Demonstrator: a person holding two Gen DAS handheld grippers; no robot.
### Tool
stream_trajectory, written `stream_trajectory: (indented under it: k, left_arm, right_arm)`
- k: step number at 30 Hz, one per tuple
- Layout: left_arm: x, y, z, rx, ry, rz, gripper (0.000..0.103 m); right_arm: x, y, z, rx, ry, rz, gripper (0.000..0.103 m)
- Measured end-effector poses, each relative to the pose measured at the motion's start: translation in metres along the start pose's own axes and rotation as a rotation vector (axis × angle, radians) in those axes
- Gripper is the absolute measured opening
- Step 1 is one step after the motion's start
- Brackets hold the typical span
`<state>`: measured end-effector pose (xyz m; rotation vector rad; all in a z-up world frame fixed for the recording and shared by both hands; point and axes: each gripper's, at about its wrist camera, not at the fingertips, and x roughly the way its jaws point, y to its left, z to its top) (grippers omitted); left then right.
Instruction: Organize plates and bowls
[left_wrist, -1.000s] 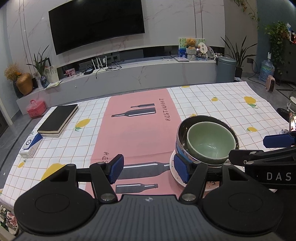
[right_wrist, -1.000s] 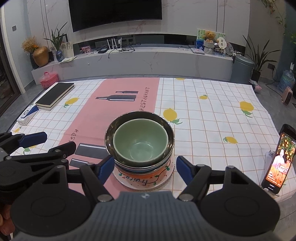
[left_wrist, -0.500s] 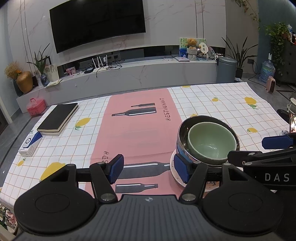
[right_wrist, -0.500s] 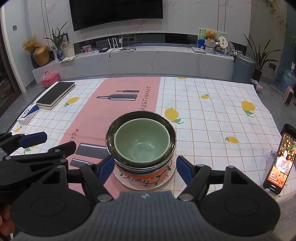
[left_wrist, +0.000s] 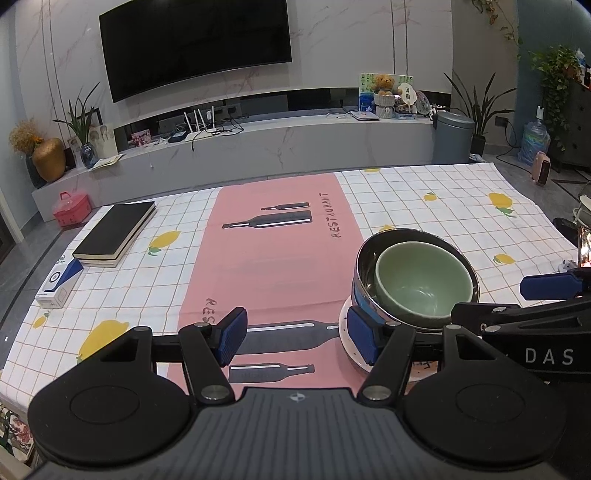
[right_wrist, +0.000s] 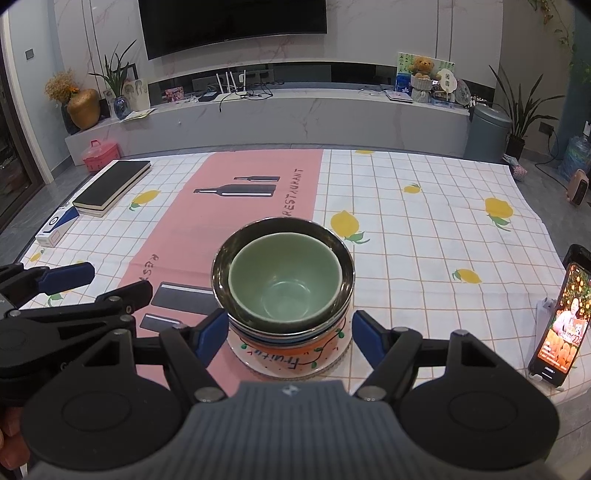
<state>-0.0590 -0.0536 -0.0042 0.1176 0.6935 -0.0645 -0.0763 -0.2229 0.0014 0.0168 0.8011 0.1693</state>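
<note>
A pale green bowl (right_wrist: 284, 280) sits inside a shiny metal bowl (right_wrist: 343, 262), on a blue-rimmed dish and a white plate (right_wrist: 291, 363) with "Fruity" lettering. The stack stands on the table near the front edge. My right gripper (right_wrist: 290, 338) is open, its blue pads either side of the stack's base without touching it. In the left wrist view the green bowl (left_wrist: 421, 284), metal bowl (left_wrist: 369, 251) and plate (left_wrist: 349, 345) lie to the right. My left gripper (left_wrist: 295, 336) is open and empty, left of the stack, its right pad close to the plate's rim.
A black book (right_wrist: 110, 184) and a small blue-white box (right_wrist: 55, 229) lie at the table's left side. A phone (right_wrist: 561, 317) leans on a stand at the right edge. The checked cloth with the pink runner (right_wrist: 229, 218) covers the table.
Both views have drifted very slightly; the stack and both grippers stay as they were.
</note>
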Motion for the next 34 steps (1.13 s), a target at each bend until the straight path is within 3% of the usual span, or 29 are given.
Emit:
stream_trajectory:
  k: [34]
  left_arm:
    - [0.0009, 0.0006, 0.0036, -0.03, -0.003, -0.019, 0.073]
  right_arm:
    - [0.0004, 0.0026, 0.0016, -0.021, -0.006, -0.001, 0.073]
